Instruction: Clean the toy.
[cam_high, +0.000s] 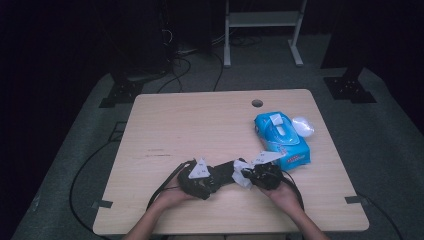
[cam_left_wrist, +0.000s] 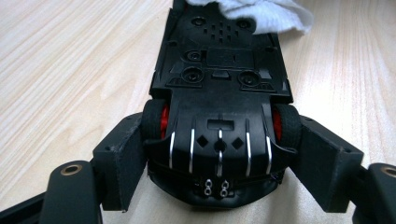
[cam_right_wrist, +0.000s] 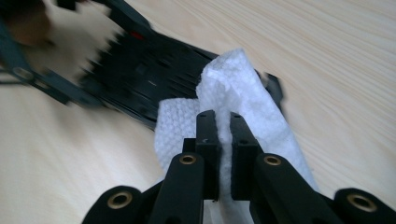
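A black toy car (cam_left_wrist: 219, 88) lies upside down, its underside, red wheel hubs and chrome exhaust tips facing up. My left gripper (cam_left_wrist: 219, 158) is shut on its rear end, one pad against each rear wheel. In the high view the car (cam_high: 226, 171) stretches between my left gripper (cam_high: 216, 177) and my right gripper (cam_high: 248, 176) near the table's front edge. My right gripper (cam_right_wrist: 223, 122) is shut on a folded white tissue (cam_right_wrist: 233, 88), which rests on the far end of the car (cam_right_wrist: 140, 79). The tissue (cam_left_wrist: 264, 13) covers the car's front.
A blue tissue pack (cam_high: 281, 139) lies at the right on the wooden table (cam_high: 200, 120), with a crumpled white tissue (cam_high: 303, 125) beside it. A cable hole (cam_high: 257, 103) sits near the far edge. Cables trail off the front left edge.
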